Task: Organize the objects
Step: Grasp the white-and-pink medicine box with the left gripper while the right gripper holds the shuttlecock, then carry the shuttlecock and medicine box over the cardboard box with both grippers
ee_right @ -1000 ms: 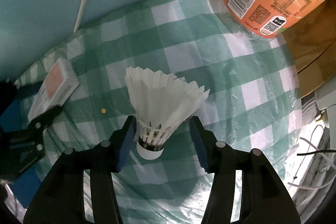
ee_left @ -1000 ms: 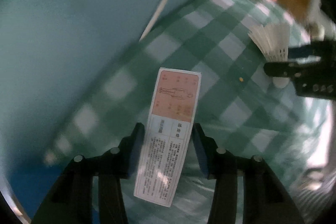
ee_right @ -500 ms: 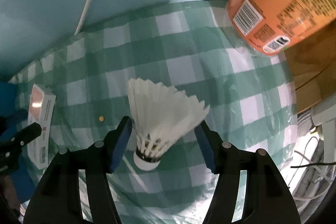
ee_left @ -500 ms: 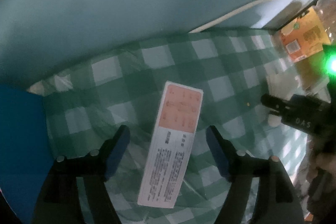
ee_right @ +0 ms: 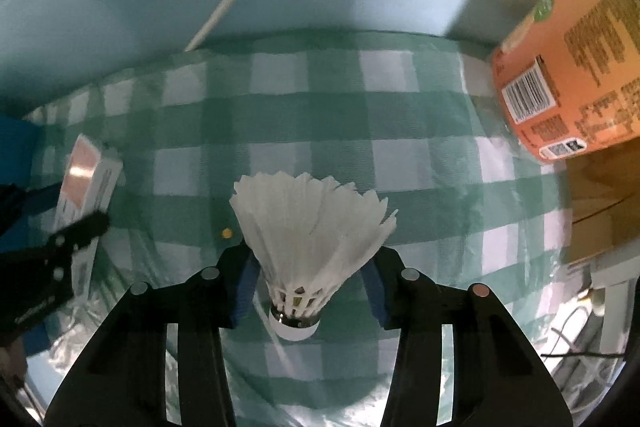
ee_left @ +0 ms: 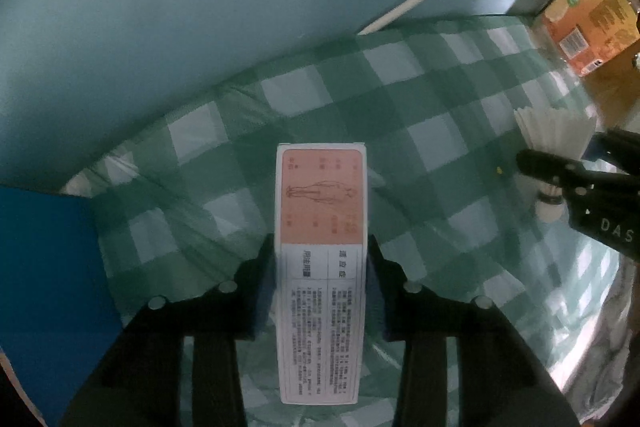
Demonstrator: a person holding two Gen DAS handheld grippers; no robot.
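A: What is new on my left side?

B: A moment ago my left gripper [ee_left: 321, 283] stood wide with the box [ee_left: 321, 259] lying loose between its fingers; now the blue pads touch both long sides of the box — it is pinched tight; the box lies flat on the checked cloth [ee_left: 436, 143], near the blue wall [ee_left: 200, 7].

A: And my right side?

B: My right gripper [ee_right: 310, 293] opened a little and is now closing again around the shuttlecock [ee_right: 308, 231]; the feathers sit between the pads and brush them; the white cork end points toward me, low over the cloth.

A: So what does that mean for tidying up?

B: I think both grabs are almost done — one thing in each claw; next I can lift them and carry them away; the orange tub [ee_right: 568, 67] stands well apart at the far right, so it should not get bumped.

A: Any worry?

B: The feathers are soft; a hard squeeze could bend them.
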